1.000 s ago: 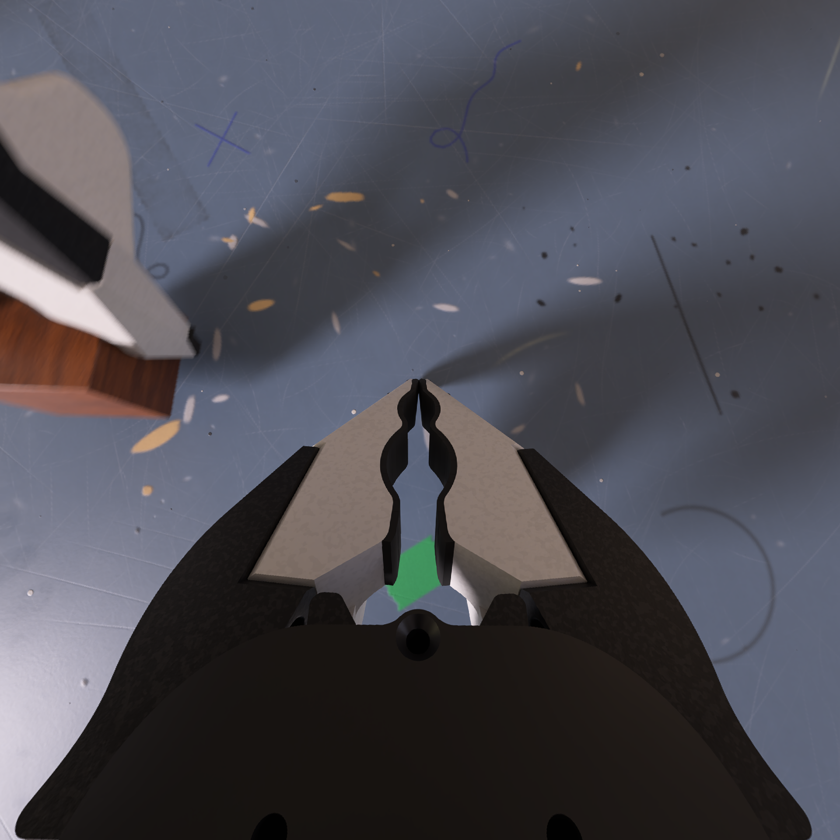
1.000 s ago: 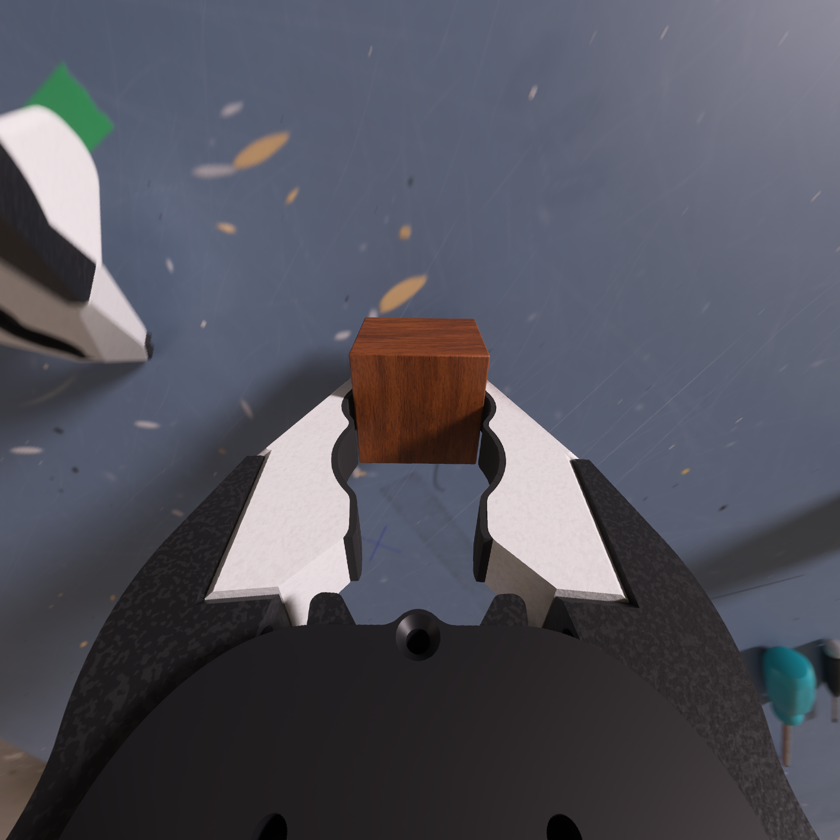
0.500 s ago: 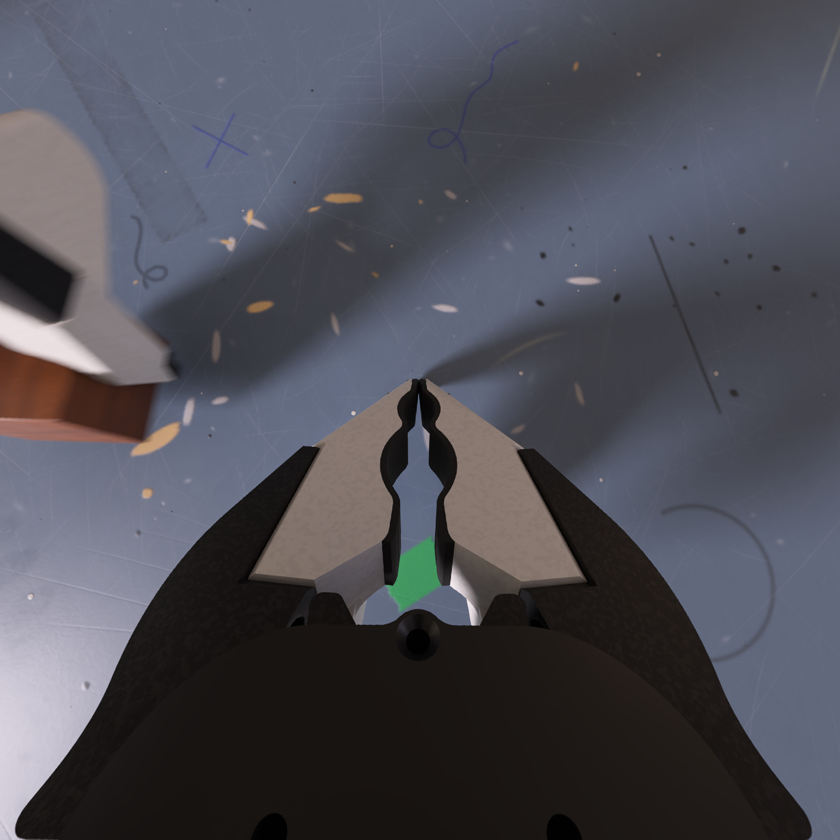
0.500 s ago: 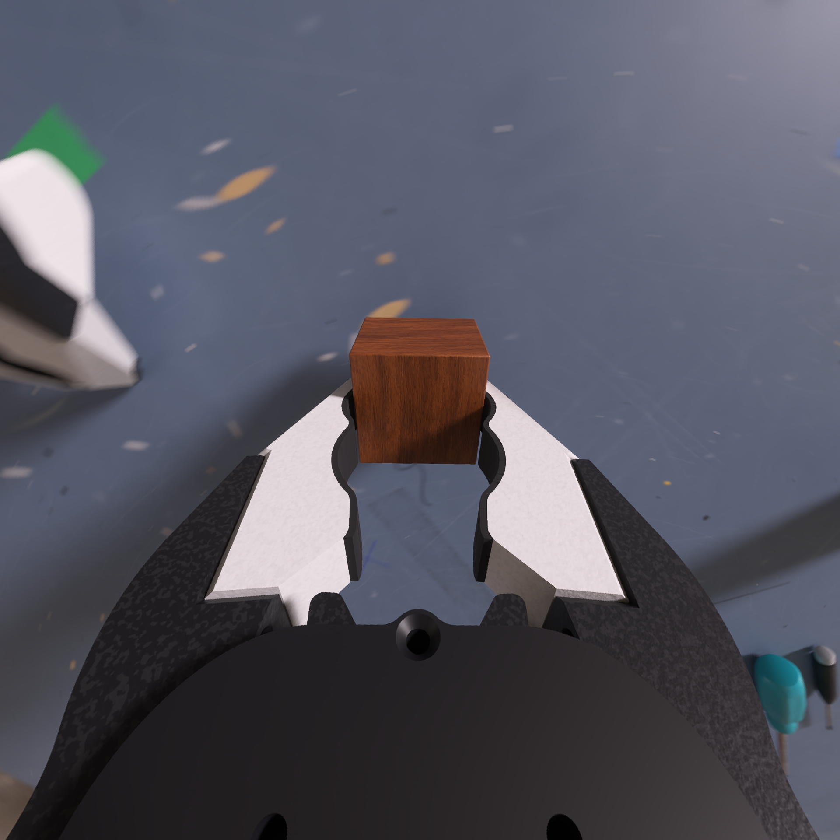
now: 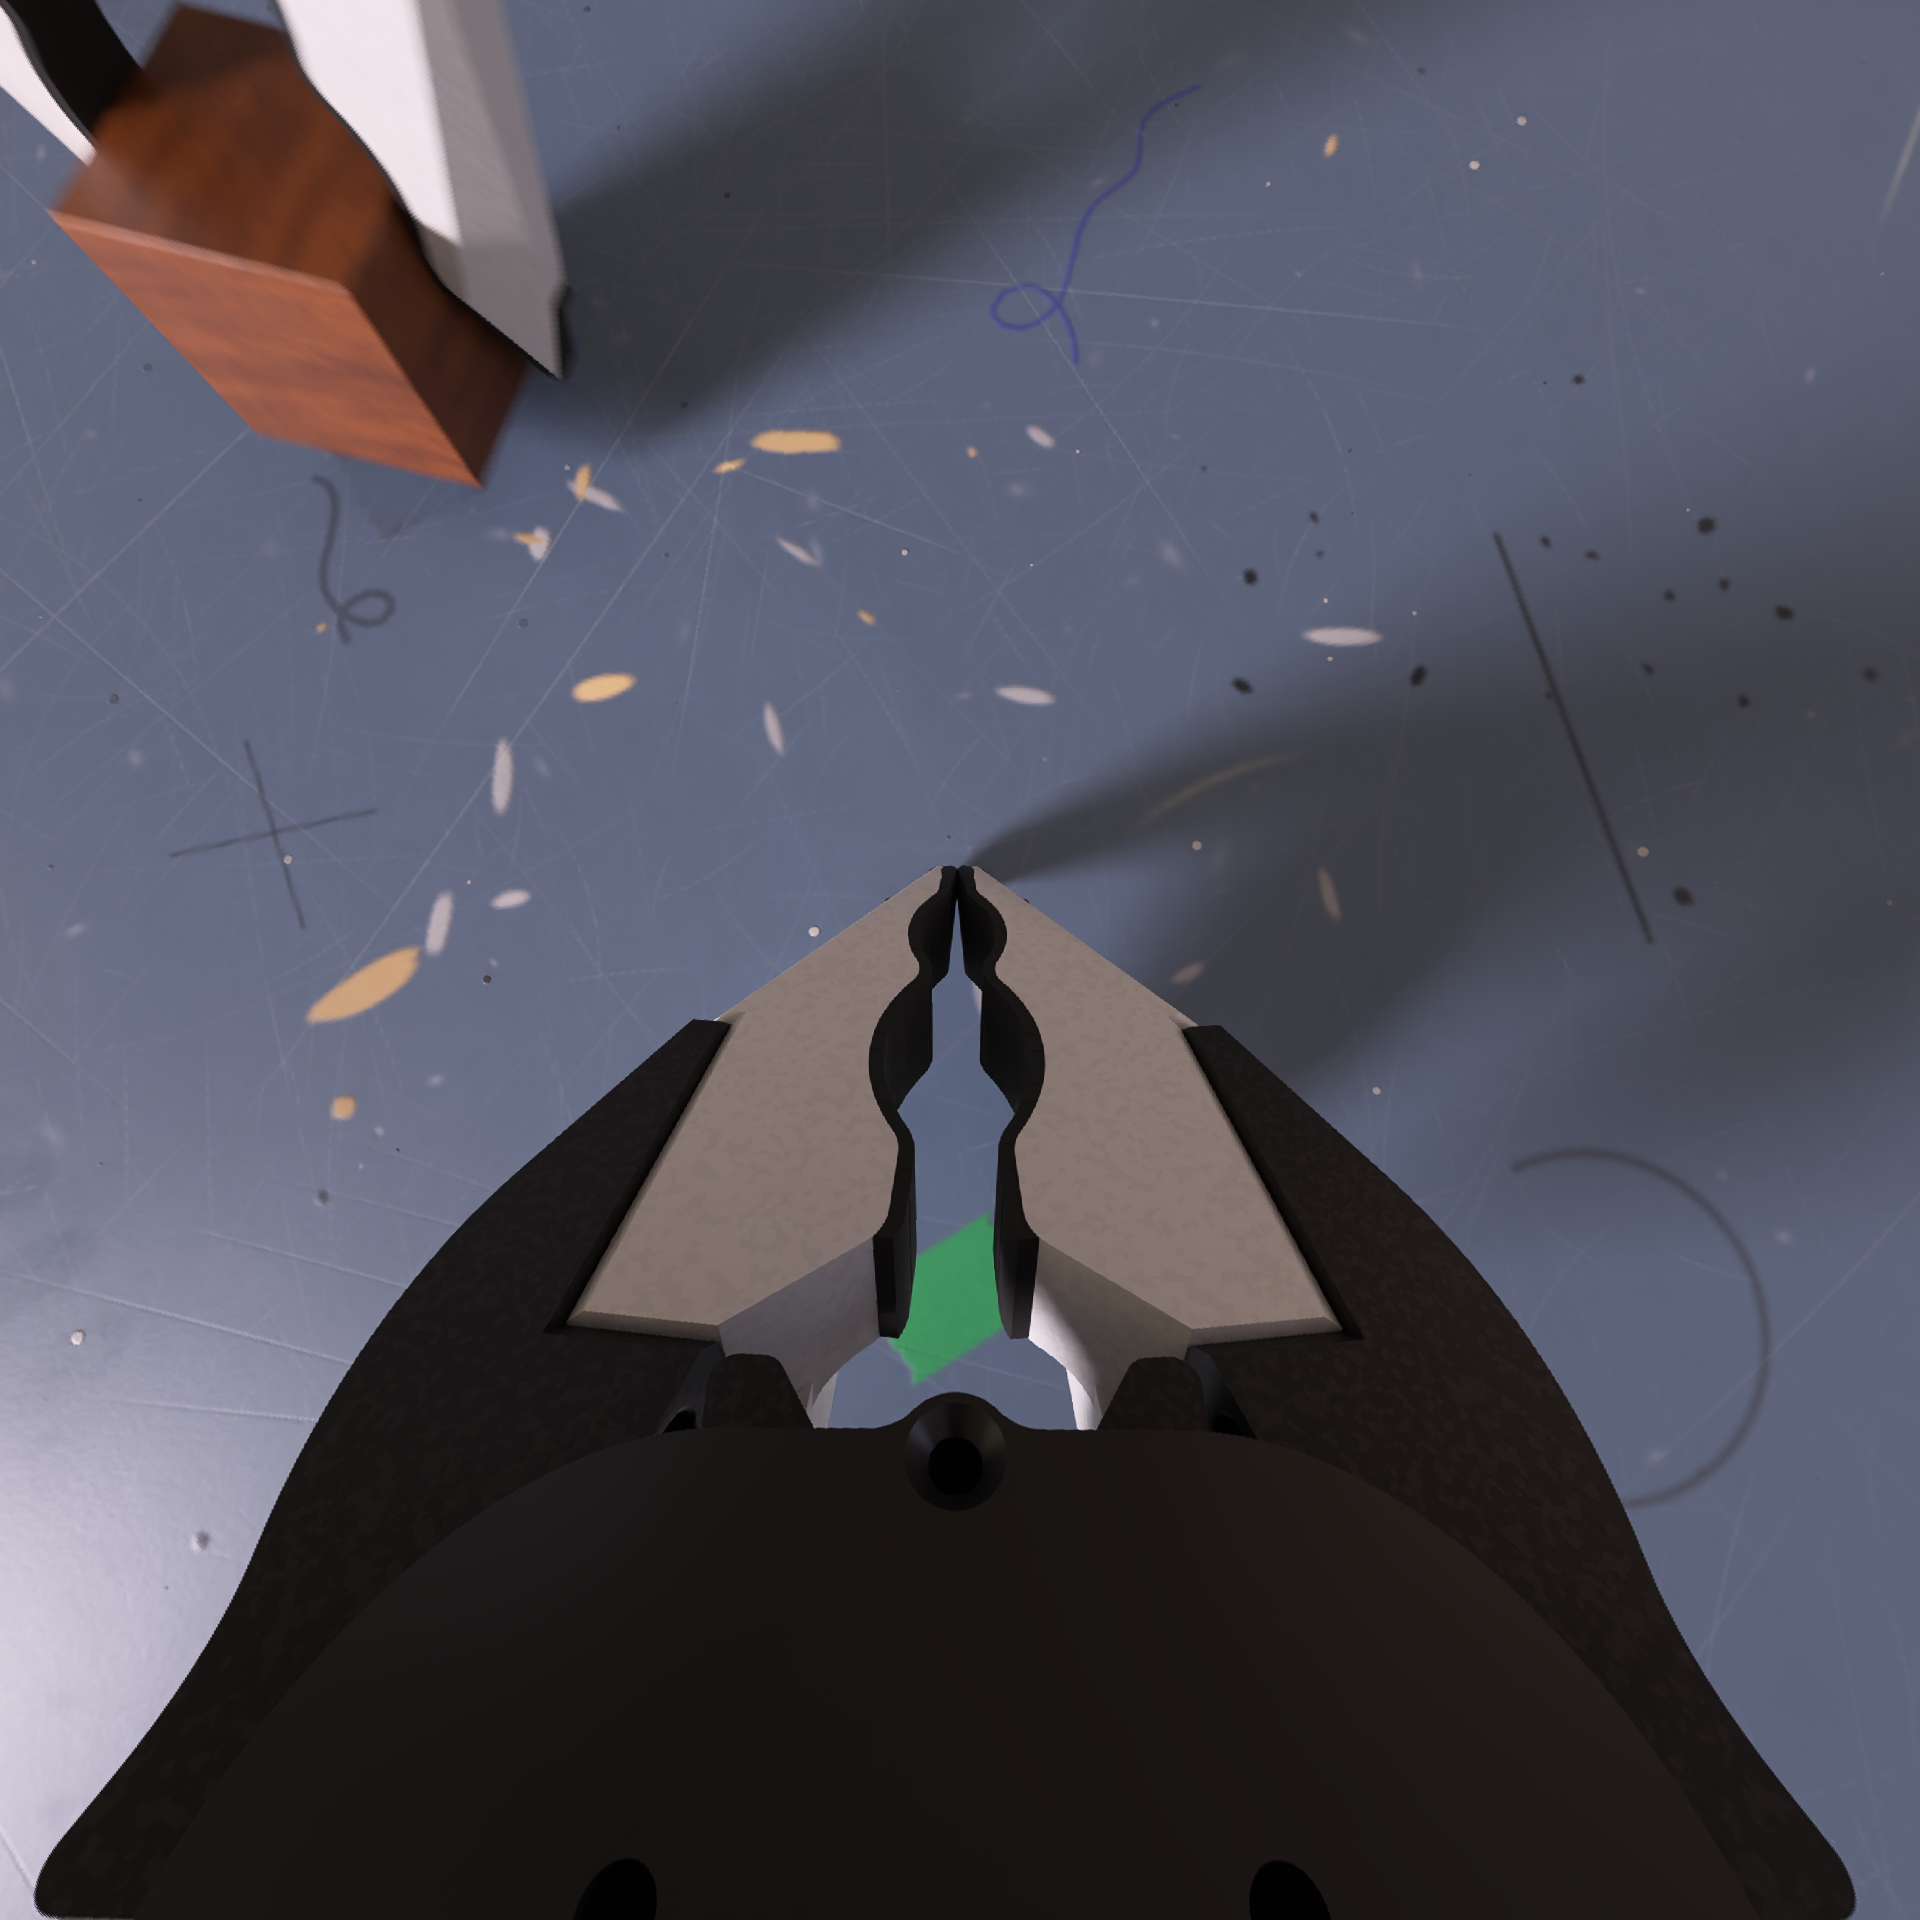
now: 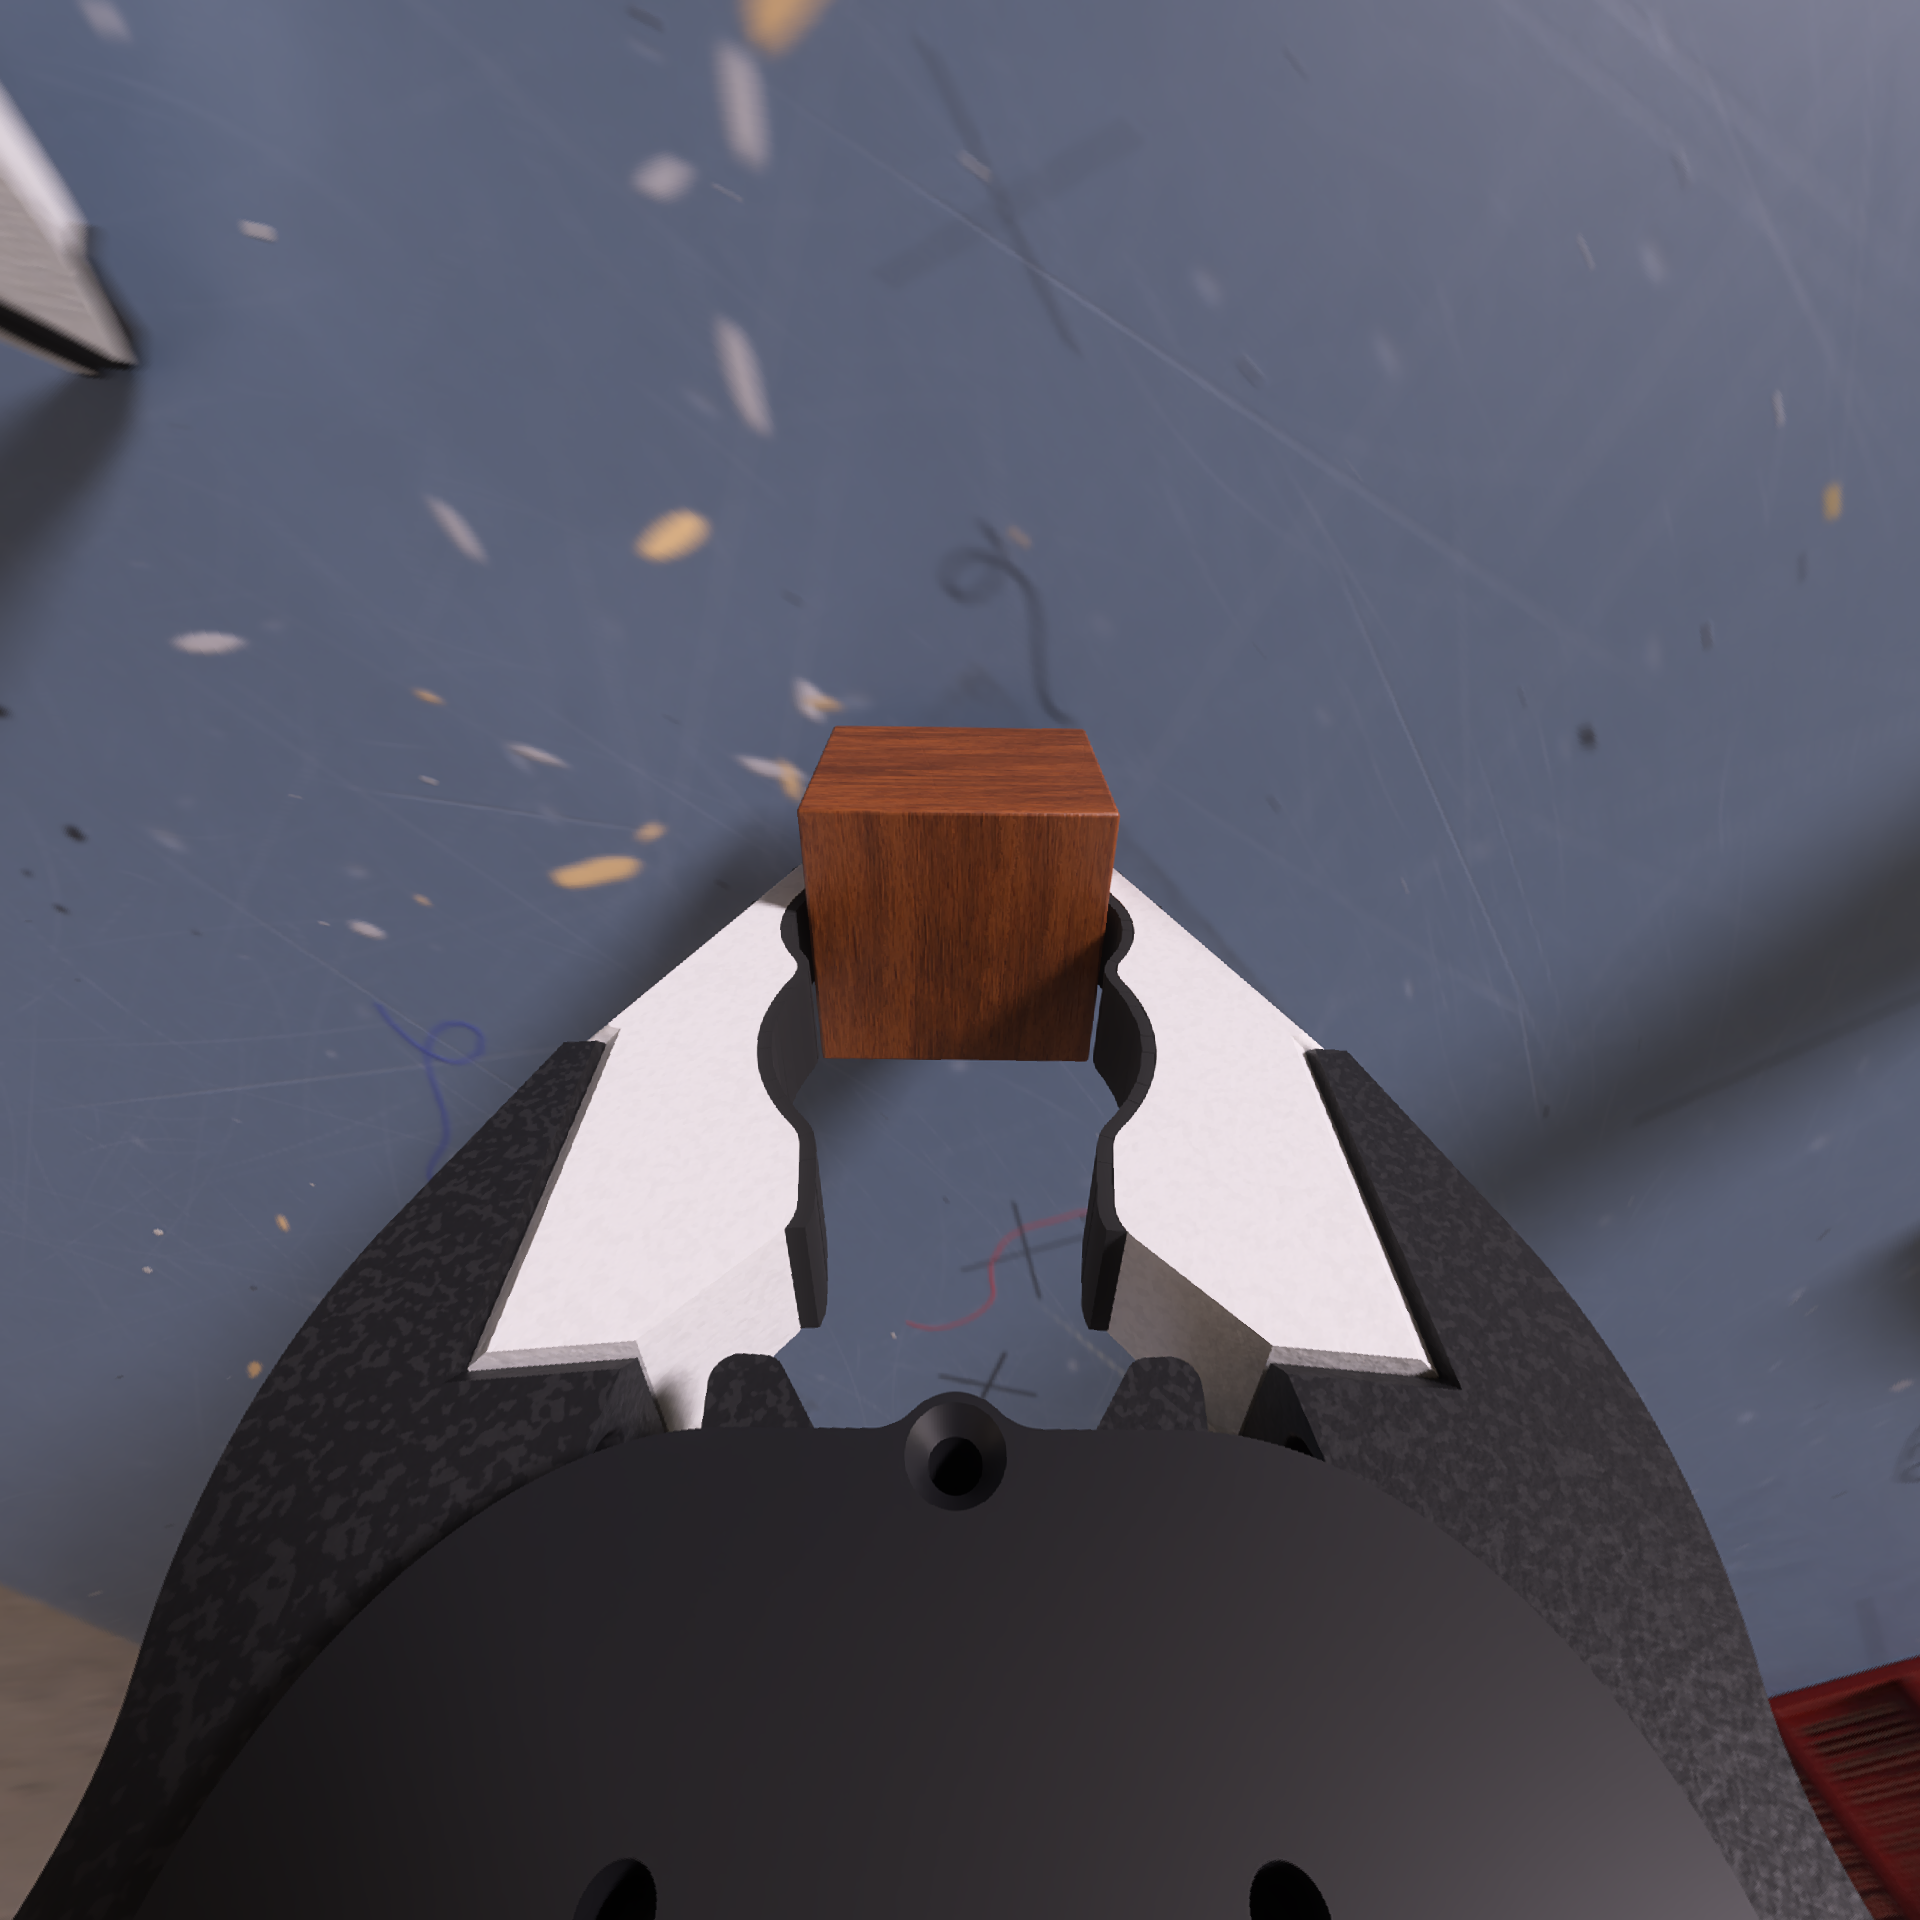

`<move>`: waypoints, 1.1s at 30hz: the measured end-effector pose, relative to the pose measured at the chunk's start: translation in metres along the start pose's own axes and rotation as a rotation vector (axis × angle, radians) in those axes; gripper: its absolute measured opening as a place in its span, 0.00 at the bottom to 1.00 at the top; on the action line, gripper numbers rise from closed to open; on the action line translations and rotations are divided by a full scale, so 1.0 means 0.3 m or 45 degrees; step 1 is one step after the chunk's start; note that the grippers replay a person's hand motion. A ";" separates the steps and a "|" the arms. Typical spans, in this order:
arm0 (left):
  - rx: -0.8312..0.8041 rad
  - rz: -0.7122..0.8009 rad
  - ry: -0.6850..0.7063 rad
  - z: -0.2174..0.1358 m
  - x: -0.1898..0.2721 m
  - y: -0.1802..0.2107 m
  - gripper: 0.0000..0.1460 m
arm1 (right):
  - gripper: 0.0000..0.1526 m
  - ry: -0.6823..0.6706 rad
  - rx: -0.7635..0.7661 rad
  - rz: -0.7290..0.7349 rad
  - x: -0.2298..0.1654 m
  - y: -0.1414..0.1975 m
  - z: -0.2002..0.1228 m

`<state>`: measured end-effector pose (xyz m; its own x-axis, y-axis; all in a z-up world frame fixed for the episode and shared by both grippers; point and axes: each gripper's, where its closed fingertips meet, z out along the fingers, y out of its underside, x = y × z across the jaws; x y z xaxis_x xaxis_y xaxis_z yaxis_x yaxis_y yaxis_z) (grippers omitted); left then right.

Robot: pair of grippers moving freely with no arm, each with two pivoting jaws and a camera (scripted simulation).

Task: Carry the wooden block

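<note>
The wooden block is a reddish-brown cube held between the fingertips of my right gripper, above the blue-grey tabletop. The same block shows at the top left of the left wrist view, clamped by the right gripper's white fingers. My left gripper is shut and empty, its tips touching, pointing down at the table. A green patch shows on the table between its fingers. The left gripper's finger shows at the left edge of the right wrist view.
The scratched blue-grey tabletop bears paint flecks and pen marks. A red ribbed thing sits at the lower right corner of the right wrist view. A tan surface shows at its lower left.
The right gripper with the block has swung and turned: in the left wrist view it moved from the left edge up to the top left. The left gripper has stayed shut and still.
</note>
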<state>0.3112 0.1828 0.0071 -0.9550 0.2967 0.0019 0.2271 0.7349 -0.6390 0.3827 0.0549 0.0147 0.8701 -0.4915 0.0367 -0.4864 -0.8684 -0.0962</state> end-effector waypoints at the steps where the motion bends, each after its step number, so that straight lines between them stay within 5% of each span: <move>1: 0.000 -0.002 0.000 0.000 -0.001 0.000 0.00 | 0.34 0.021 0.007 -0.062 -0.029 -0.025 0.001; 5: -0.012 0.000 -0.026 -0.001 -0.005 0.002 0.00 | 0.34 0.038 0.066 0.060 0.042 -0.005 0.001; 8: -0.017 0.003 -0.033 -0.001 -0.005 0.003 0.00 | 0.34 0.079 0.111 0.400 0.188 0.164 -0.007; 11: -0.021 0.009 -0.040 -0.001 -0.006 0.003 0.00 | 0.34 0.130 0.061 0.573 0.199 0.355 -0.025; 14: -0.018 -0.003 -0.036 -0.001 -0.007 0.003 0.00 | 0.34 0.171 0.016 0.511 0.074 0.415 -0.037; 19: -0.038 -0.003 -0.044 0.000 -0.008 0.003 0.00 | 0.34 0.121 0.072 0.302 -0.120 0.340 -0.035; 23: -0.047 -0.013 -0.056 0.000 -0.009 0.003 0.00 | 0.34 0.125 0.172 0.476 0.005 0.354 -0.029; 27: -0.050 -0.021 -0.077 0.000 -0.009 0.003 0.00 | 0.34 0.212 0.114 0.734 0.173 0.519 -0.040; 30: -0.053 -0.021 -0.084 0.000 -0.009 0.003 0.00 | 0.34 0.191 0.063 0.755 0.121 0.590 -0.048; 33: -0.049 -0.031 -0.072 0.000 -0.009 0.003 0.00 | 0.34 0.157 0.056 0.583 -0.008 0.520 -0.046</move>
<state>0.3139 0.1826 0.0066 -0.9693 0.2445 -0.0275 0.2101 0.7647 -0.6091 0.3037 -0.0803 0.0132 0.5501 -0.8293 0.0986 -0.8114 -0.5586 -0.1718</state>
